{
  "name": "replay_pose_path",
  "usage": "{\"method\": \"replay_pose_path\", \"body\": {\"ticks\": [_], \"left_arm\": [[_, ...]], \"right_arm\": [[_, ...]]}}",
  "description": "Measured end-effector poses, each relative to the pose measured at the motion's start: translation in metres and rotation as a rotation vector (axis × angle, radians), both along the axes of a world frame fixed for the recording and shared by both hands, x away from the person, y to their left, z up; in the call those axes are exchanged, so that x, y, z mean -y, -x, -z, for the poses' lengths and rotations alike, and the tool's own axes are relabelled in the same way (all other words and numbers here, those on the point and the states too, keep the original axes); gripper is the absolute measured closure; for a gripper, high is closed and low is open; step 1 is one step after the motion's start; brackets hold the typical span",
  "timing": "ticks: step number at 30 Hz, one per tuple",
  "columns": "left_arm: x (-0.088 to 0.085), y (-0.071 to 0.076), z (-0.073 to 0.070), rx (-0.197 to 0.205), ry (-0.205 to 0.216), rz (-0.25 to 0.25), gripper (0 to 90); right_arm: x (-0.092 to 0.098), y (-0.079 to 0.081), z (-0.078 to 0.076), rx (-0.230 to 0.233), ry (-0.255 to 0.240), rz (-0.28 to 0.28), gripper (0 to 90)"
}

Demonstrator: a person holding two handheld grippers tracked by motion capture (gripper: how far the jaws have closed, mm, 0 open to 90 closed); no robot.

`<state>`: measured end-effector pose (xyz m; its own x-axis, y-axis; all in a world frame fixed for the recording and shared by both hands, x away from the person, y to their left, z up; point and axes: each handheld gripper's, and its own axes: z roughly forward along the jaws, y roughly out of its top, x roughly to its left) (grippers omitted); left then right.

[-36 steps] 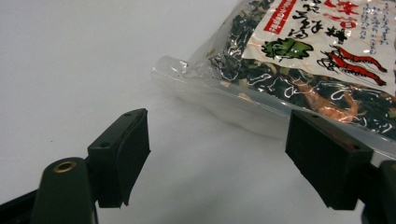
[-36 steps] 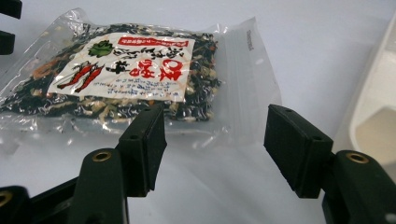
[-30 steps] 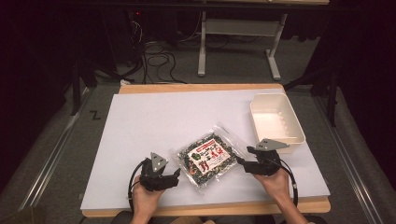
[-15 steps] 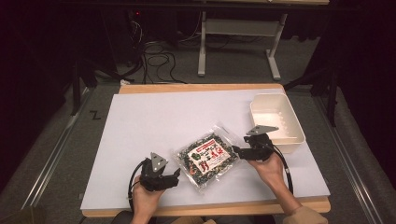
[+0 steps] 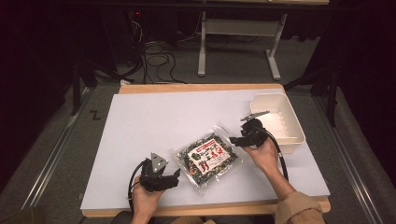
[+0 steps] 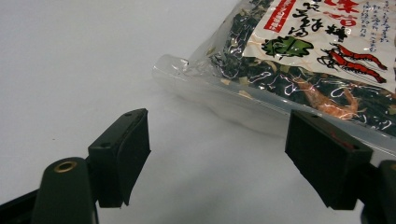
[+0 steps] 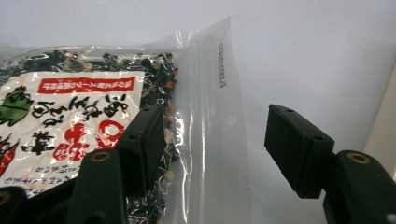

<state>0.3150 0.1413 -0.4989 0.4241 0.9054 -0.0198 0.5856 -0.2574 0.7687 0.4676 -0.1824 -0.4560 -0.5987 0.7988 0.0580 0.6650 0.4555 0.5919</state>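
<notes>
Your packet (image 5: 209, 159) of dried greens lies flat on the white-covered bench (image 5: 154, 126), between your two hands and left of the cream tray (image 5: 293, 133). Your right gripper (image 7: 208, 149) hovers at the packet's upper right end with its fingers (image 7: 299, 149) spread wide and empty; the clear sealed edge lies in the gap between them, unpinched. Your left gripper (image 6: 217, 161) sits by the packet's lower left corner, fingers (image 6: 123, 154) equally wide apart, holding nothing, with the packet's transparent edge just ahead.
</notes>
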Motion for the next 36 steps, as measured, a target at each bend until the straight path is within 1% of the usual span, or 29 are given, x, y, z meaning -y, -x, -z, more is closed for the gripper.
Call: {"method": "replay_pose_path", "body": {"ticks": [1, 3, 4, 7, 8, 10, 13, 14, 15, 16, 17, 18, 19, 20, 22, 24, 25, 26, 27, 29, 30, 32, 33, 35, 36], "left_arm": [[0.000, 0.000, 0.000, -0.002, 0.002, -0.002, 22.5], [0.000, 0.000, -0.001, 0.002, 0.004, 0.000, 22.5], [0.000, 0.000, 0.000, -0.001, -0.001, 0.002, 22.5], [0.001, 0.000, 0.000, -0.002, -0.003, 0.004, 22.5], [0.001, 0.000, 0.000, -0.002, -0.001, 0.004, 22.5], [0.001, 0.000, 0.000, -0.002, 0.000, 0.003, 22.5], [0.001, -0.001, 0.001, -0.005, -0.003, 0.001, 22.6], [0.001, -0.001, 0.001, -0.005, -0.003, 0.001, 22.7], [0.001, -0.001, 0.001, -0.012, -0.008, 0.006, 22.7], [0.001, -0.001, 0.001, -0.012, -0.008, 0.006, 22.7], [0.001, -0.001, 0.001, -0.011, -0.009, 0.007, 22.8], [0.002, -0.001, 0.001, -0.012, -0.011, 0.009, 22.8], [0.002, -0.001, 0.001, -0.012, -0.012, 0.010, 22.8], [0.002, -0.001, 0.002, -0.016, -0.014, 0.010, 22.9], [0.002, -0.002, 0.002, -0.017, -0.012, 0.010, 23.0], [0.002, -0.002, 0.002, -0.020, -0.013, 0.013, 23.1], [0.004, -0.002, 0.003, -0.023, -0.023, 0.017, 23.2], [0.004, -0.002, 0.003, -0.023, -0.023, 0.017, 23.2], [0.004, -0.002, 0.003, -0.024, -0.026, 0.018, 23.2], [0.004, -0.001, 0.003, -0.024, -0.023, 0.018, 23.3], [0.004, -0.001, 0.003, -0.024, -0.023, 0.018, 23.3], [0.003, -0.002, 0.003, -0.022, -0.018, 0.014, 23.3], [0.003, -0.002, 0.002, -0.021, -0.016, 0.014, 23.4], [0.004, -0.002, 0.003, -0.024, -0.022, 0.016, 23.4], [0.004, -0.002, 0.003, -0.023, -0.021, 0.017, 23.4]], "right_arm": [[0.000, -0.002, 0.001, -0.012, 0.003, 0.004, 39.1], [-0.003, -0.004, 0.005, -0.049, 0.025, 0.017, 39.5], [-0.003, -0.005, 0.007, -0.047, 0.033, 0.010, 39.5], [-0.003, -0.007, 0.008, -0.067, 0.025, 0.024, 40.0], [-0.003, -0.008, 0.011, -0.085, 0.025, 0.028, 40.4], [-0.003, -0.009, 0.014, -0.106, 0.030, 0.023, 41.7], [-0.004, -0.009, 0.018, -0.149, 0.026, 0.021, 44.1], [-0.004, -0.009, 0.018, -0.149, 0.026, 0.021, 44.1], [-0.004, -0.009, 0.019, -0.165, 0.001, 0.015, 46.9], [-0.004, -0.009, 0.019, -0.165, 0.001, 0.015, 46.9], [-0.003, -0.010, 0.020, -0.170, -0.014, 0.016, 50.5], [-0.002, -0.010, 0.021, -0.168, -0.015, 0.014, 52.7], [-0.002, -0.010, 0.021, -0.168, -0.015, 0.014, 52.7], [-0.001, -0.009, 0.021, -0.170, -0.027, 0.004, 58.7], [0.000, -0.008, 0.021, -0.164, -0.024, -0.004, 62.5], [0.000, -0.008, 0.020, -0.165, -0.023, -0.008, 64.3], [0.001, -0.008, 0.019, -0.163, -0.022, -0.015, 68.0], [0.001, -0.008, 0.019, -0.163, -0.022, -0.015, 68.0], [0.001, -0.008, 0.020, -0.172, -0.025, -0.013, 72.1], [0.001, -0.007, 0.022, -0.174, -0.018, -0.023, 76.4], [0.001, -0.007, 0.022, -0.174, -0.018, -0.023, 76.4], [0.001, -0.007, 0.023, -0.180, -0.013, -0.030, 81.4], [0.000, -0.006, 0.022, -0.169, -0.010, -0.043, 85.8], [0.001, -0.006, 0.021, -0.163, -0.013, -0.049, 87.0], [0.001, -0.005, 0.018, -0.151, -0.019, -0.052, 89.7]]}}
